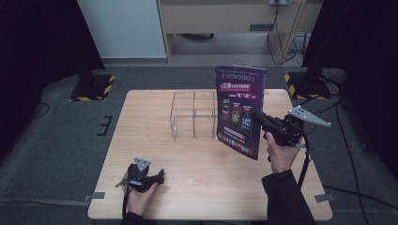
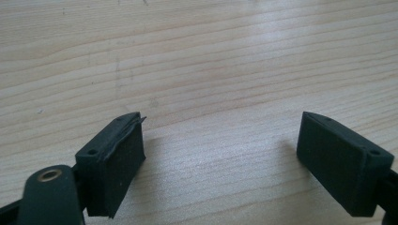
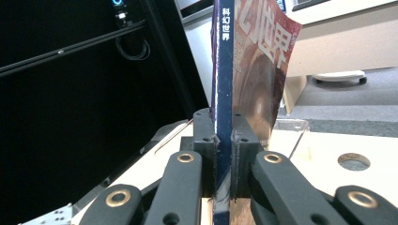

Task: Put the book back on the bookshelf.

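Observation:
A purple magazine [image 1: 239, 110] is held upright above the table, just right of a clear acrylic rack [image 1: 193, 114] with several compartments. My right gripper [image 1: 257, 116] is shut on the magazine's spine edge. In the right gripper view the dark blue spine [image 3: 223, 93] rises between the two black pads [image 3: 203, 136], with the rack's clear wall [image 3: 288, 129] behind it. My left gripper [image 1: 161, 176] rests low near the table's front left, open. In the left gripper view its pads [image 2: 117, 159] stand wide apart over bare wood with nothing between them.
The wooden table [image 1: 155, 140] has a round hole [image 3: 353, 161] near the rack. Black stands with yellow-striped bases [image 1: 93, 88] flank the far corners. Cables [image 1: 281, 37] lie on the floor behind.

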{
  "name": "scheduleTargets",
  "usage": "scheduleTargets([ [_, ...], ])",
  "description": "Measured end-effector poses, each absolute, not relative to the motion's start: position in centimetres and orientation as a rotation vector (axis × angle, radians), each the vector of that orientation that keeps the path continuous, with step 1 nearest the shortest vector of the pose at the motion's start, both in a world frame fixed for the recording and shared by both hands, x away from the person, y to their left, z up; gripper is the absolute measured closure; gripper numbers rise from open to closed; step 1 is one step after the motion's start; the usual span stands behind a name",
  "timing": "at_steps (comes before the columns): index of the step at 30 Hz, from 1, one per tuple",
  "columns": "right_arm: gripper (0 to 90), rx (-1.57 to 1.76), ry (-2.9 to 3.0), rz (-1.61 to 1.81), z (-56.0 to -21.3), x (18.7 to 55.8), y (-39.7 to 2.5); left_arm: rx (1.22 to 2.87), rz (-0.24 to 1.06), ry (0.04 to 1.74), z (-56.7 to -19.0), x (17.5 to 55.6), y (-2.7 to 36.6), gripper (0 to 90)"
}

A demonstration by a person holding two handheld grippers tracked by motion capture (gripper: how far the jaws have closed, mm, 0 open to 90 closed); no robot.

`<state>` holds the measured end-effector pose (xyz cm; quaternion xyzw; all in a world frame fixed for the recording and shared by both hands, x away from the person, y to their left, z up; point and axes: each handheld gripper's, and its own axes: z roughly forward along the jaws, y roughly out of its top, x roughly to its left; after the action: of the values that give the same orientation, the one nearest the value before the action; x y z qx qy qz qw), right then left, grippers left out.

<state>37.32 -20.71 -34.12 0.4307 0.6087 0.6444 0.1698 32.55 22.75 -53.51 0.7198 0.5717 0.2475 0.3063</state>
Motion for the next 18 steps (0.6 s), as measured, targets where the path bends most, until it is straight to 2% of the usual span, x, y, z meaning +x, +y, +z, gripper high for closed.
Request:
scheduleTargets([
  [18, 84.5, 1.261, 1.643, 1.748, -35.5, 40.7, -19.5, 1.904, 0.655, 1.513, -53.5, 32.6, 22.7, 14.2],
])
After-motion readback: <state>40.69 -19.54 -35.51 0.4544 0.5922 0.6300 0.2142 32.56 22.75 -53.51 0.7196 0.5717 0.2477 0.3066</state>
